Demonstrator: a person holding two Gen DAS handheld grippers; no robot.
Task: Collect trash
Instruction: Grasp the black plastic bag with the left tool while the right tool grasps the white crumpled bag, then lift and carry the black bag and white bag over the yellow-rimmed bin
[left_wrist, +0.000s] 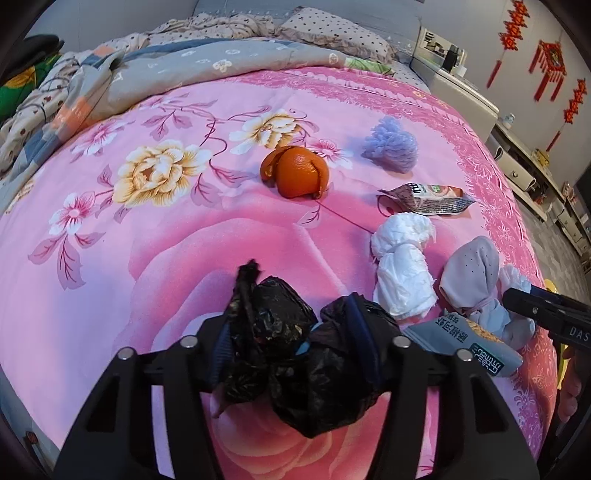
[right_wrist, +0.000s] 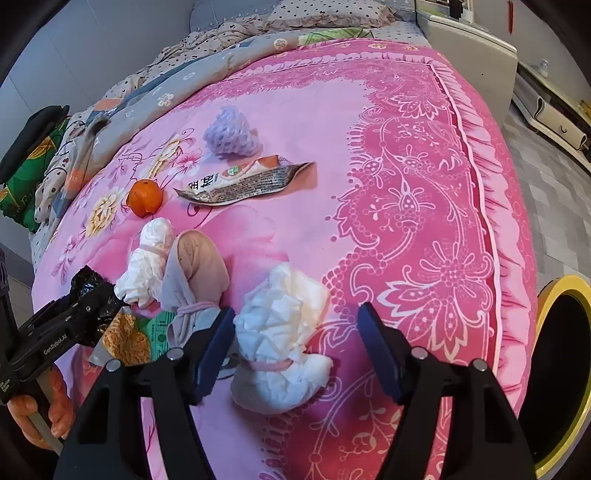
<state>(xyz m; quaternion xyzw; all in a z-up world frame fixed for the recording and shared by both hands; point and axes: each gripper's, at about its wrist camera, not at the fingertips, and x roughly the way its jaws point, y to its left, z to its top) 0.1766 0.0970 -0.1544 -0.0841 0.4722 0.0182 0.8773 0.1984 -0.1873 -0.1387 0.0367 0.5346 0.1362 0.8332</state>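
My left gripper (left_wrist: 291, 336) is shut on a crumpled black plastic bag (left_wrist: 280, 332) lying on the pink bedspread (left_wrist: 110, 258). My right gripper (right_wrist: 297, 332) stands open around a white tissue wad (right_wrist: 284, 332); its right pad is clear of the wad. Further trash lies beyond: another tissue wad (left_wrist: 402, 266), a grey-beige bundle (right_wrist: 195, 273), a grey snack packet (left_wrist: 469, 339), a flat wrapper (right_wrist: 240, 182), orange peel (left_wrist: 295, 171) and a purple foam net (left_wrist: 389, 146).
A yellow-rimmed dark bin (right_wrist: 550, 286) stands on the floor beside the bed's right edge. Rumpled quilts and pillows (left_wrist: 184, 62) fill the far end of the bed. A person's hand (right_wrist: 55, 406) holds the left gripper.
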